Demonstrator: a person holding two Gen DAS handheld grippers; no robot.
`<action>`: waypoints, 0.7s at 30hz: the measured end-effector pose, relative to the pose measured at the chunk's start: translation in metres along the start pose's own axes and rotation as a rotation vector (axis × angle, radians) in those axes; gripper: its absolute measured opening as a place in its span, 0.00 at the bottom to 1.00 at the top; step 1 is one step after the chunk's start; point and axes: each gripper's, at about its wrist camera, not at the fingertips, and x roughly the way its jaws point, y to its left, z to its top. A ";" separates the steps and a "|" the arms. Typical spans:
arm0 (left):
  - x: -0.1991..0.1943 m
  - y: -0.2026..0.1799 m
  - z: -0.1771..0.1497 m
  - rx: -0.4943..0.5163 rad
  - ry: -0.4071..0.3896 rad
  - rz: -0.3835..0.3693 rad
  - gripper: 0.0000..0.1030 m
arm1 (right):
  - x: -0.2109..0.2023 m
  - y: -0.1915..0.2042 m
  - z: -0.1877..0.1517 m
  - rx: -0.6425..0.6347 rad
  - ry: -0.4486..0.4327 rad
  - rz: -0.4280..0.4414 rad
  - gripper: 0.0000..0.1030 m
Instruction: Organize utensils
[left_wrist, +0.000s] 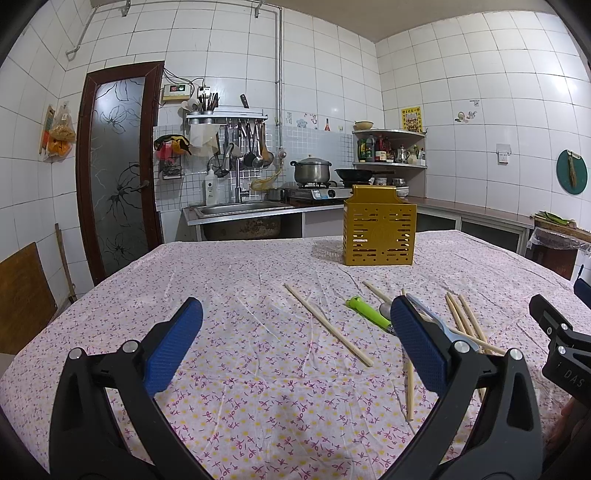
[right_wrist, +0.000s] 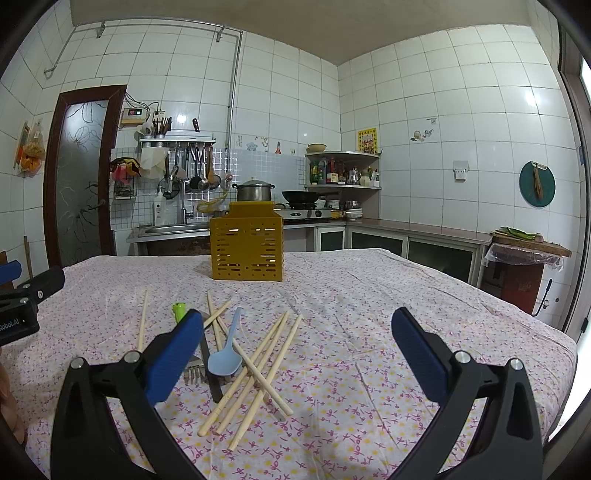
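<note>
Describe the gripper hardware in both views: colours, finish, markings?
Both the left gripper and right gripper match: matte black forked frames, silver rivets, blue textured pads. The right gripper's body carries white "DAS" lettering; the left's reads "Robot.AI", partly cut off.

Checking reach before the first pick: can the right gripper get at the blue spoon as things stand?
Probably yes. The right gripper is open and empty, and the blue spoon lies on top of the pile, just left of its line; nothing covers it.

Your left gripper's (left_wrist: 295, 339) right finger hides the green-handled utensil's (left_wrist: 367, 313) head and parts of the chopsticks (left_wrist: 467, 319). Your right gripper's (right_wrist: 297, 347) left finger covers the fork's (right_wrist: 194, 373) handle. The yellow holder's (right_wrist: 246, 245) inside stays unseen.
</note>
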 end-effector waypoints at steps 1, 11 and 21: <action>0.000 0.000 0.000 0.000 -0.001 -0.001 0.96 | 0.000 0.000 0.000 0.000 -0.001 0.000 0.97; 0.000 0.000 0.000 0.000 -0.001 -0.001 0.96 | 0.000 0.000 0.000 0.001 -0.001 0.000 0.97; 0.000 -0.001 0.000 0.001 0.002 0.000 0.96 | 0.000 0.000 0.000 0.001 -0.002 -0.001 0.97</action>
